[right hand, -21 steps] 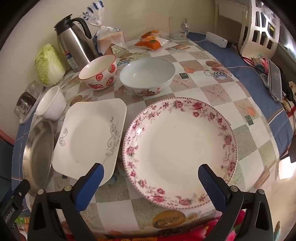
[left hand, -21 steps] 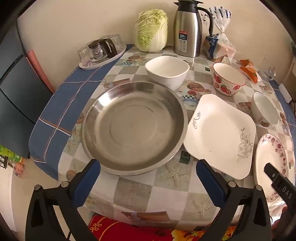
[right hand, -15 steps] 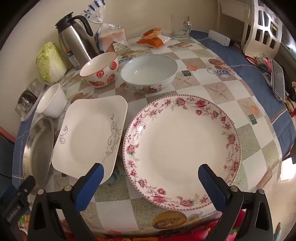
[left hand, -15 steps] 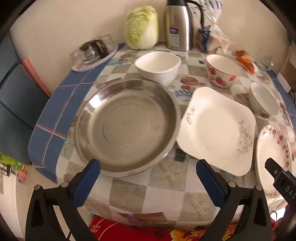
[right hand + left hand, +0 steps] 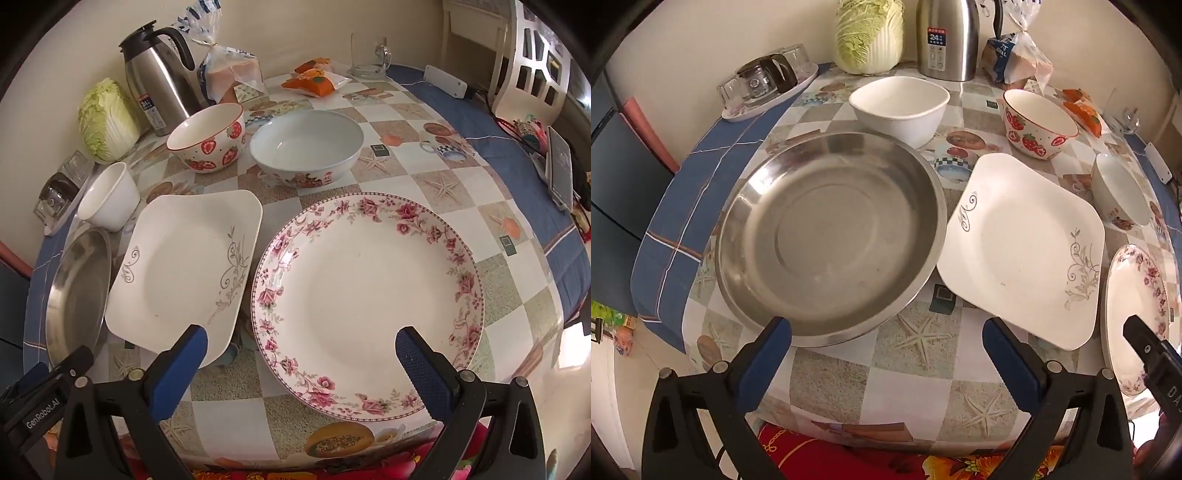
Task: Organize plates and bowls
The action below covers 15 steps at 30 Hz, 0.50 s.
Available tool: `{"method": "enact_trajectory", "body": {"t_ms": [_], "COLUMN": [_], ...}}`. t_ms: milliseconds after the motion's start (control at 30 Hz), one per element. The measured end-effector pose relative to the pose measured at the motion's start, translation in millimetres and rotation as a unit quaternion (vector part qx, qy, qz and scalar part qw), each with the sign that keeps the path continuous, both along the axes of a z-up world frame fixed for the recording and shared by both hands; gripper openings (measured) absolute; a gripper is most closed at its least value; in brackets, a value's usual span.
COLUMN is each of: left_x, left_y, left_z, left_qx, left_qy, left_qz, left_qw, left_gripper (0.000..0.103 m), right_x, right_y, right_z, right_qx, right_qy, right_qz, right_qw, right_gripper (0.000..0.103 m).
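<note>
A large steel dish (image 5: 831, 236) lies at the table's left, a square white plate (image 5: 1023, 251) beside it, and a round floral plate (image 5: 365, 295) to the right. Behind them stand a white square bowl (image 5: 899, 109), a strawberry bowl (image 5: 207, 138) and a pale bowl (image 5: 306, 147). My left gripper (image 5: 886, 339) is open and empty, at the near rim of the steel dish. My right gripper (image 5: 301, 349) is open and empty over the floral plate's near edge.
At the back stand a steel thermos jug (image 5: 159, 77), a cabbage (image 5: 870, 33), a bagged loaf (image 5: 231, 74), a tray of glassware (image 5: 768, 86), orange snack packets (image 5: 317, 79) and a glass mug (image 5: 367, 53). A phone (image 5: 559, 170) lies right.
Both grippers moved forward and lower toward the table. The dishes have not moved.
</note>
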<state>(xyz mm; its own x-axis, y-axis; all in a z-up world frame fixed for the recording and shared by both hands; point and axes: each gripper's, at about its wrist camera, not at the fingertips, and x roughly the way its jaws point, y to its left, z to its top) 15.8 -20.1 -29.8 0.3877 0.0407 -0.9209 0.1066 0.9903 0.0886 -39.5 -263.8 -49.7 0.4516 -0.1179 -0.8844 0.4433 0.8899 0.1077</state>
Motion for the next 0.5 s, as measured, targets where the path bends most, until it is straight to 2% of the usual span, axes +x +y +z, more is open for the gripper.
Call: {"method": "enact_trajectory", "body": {"t_ms": [500], "left_x": [0.8], "left_y": [-3.6], "left_z": [-2.0], "left_qx": [0.014], "left_qy": [0.003], "left_qz": [-0.002], "left_qw": [0.9999], "left_gripper": [0.103], "right_x": [0.6], "right_y": [-3.3], "right_z": [-2.5], "right_qx": [0.008], "right_qy": [0.000], "right_qz": [-0.005], "right_qw": [1.000], "right_gripper": [0.103]}}
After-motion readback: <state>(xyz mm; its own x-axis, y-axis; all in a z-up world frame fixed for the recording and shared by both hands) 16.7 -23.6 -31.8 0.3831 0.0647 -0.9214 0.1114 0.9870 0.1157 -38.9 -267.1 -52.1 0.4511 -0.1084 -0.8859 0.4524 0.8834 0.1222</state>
